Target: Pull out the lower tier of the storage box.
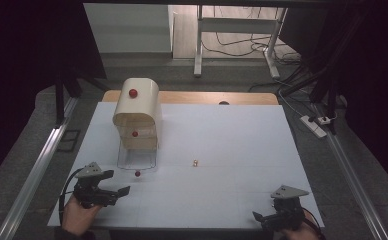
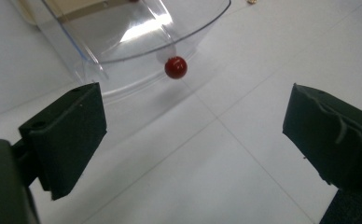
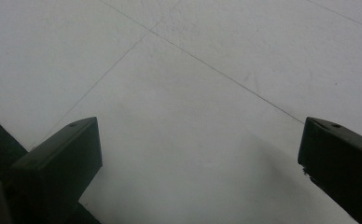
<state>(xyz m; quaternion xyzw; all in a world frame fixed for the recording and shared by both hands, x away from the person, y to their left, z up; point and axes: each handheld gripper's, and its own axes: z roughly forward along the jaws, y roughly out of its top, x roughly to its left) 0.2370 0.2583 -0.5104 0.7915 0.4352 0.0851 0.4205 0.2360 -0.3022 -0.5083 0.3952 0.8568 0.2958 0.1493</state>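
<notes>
A cream, round-topped box (image 1: 138,107) stands at the back left of the white table (image 1: 222,140). It carries a red knob (image 1: 133,93) on top and another (image 1: 135,133) lower down. Its clear curved door (image 1: 137,159) lies folded down onto the table, with a red knob (image 1: 137,173) at its front edge. My left gripper (image 1: 118,182) sits just left of and nearer than that knob, open and holding nothing. In the left gripper view the knob (image 2: 175,67) and the clear door (image 2: 137,42) lie ahead of the open left gripper (image 2: 195,116). My right gripper (image 1: 262,217) rests open near the front right corner, over bare table (image 3: 200,140).
A small tan object (image 1: 195,163) lies mid-table, right of the clear door. A wooden strip (image 1: 207,97) borders the far edge. Metal rails run along both sides of the table. Beyond it are a desk frame, cables and a power strip (image 1: 314,126) on the floor.
</notes>
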